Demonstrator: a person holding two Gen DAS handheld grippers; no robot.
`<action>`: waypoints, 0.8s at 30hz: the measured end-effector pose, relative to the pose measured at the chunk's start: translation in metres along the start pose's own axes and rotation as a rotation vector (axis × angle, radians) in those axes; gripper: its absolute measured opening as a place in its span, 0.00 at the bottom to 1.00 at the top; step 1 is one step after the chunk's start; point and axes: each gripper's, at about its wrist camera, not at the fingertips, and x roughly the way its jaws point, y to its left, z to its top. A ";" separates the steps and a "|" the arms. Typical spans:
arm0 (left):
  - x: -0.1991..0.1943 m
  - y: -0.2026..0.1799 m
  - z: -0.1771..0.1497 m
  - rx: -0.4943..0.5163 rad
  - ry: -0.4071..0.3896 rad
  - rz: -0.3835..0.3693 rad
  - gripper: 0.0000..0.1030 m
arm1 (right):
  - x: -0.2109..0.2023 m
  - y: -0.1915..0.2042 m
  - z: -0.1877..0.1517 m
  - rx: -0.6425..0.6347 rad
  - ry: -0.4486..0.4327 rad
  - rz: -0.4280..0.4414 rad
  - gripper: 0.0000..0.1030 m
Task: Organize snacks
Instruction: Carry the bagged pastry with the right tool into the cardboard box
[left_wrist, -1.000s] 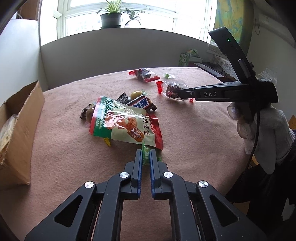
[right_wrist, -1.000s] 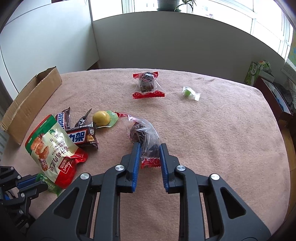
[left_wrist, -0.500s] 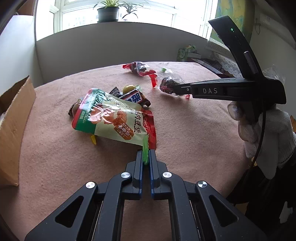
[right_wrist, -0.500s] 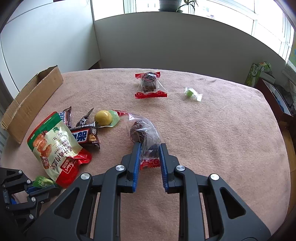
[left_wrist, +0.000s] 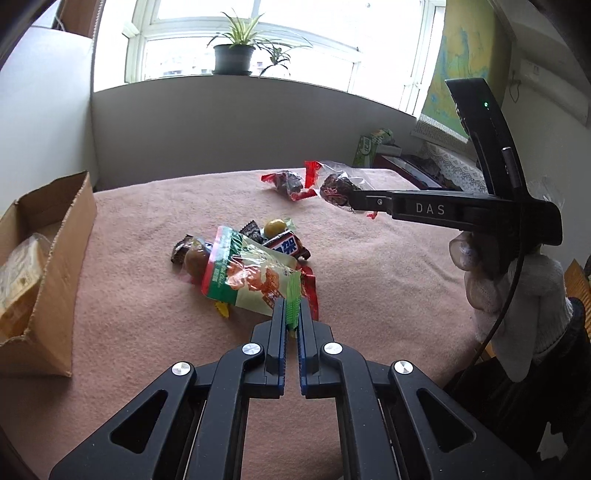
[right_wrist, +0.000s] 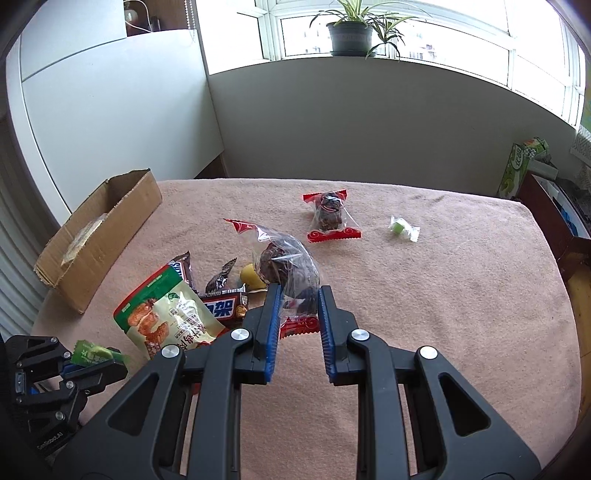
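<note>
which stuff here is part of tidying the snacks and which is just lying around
Part of the job:
- green sachet, in the left hand-held gripper
- clear cake packet, in the right hand-held gripper
- second cake packet
- bean snack bag
- chocolate bar
- green candy
- cardboard box

Just lying about:
- potted plant
- green carton

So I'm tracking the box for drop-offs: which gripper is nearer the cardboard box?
Left. The left gripper, shut on a small green candy, is on the cardboard box's side; the right gripper, holding a clear-wrapped snack, is farther away.

Cardboard box (left_wrist: 44, 258) cut by the frame edge, contents perhaps bread.
</note>
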 end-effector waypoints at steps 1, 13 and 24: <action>-0.003 0.004 0.003 -0.006 -0.009 0.003 0.04 | 0.000 0.005 0.003 -0.006 -0.004 0.005 0.20; -0.042 0.071 0.028 -0.136 -0.145 0.116 0.04 | 0.018 0.080 0.052 -0.048 -0.019 0.152 0.20; -0.065 0.148 0.017 -0.255 -0.191 0.279 0.04 | 0.060 0.172 0.095 -0.116 -0.009 0.250 0.20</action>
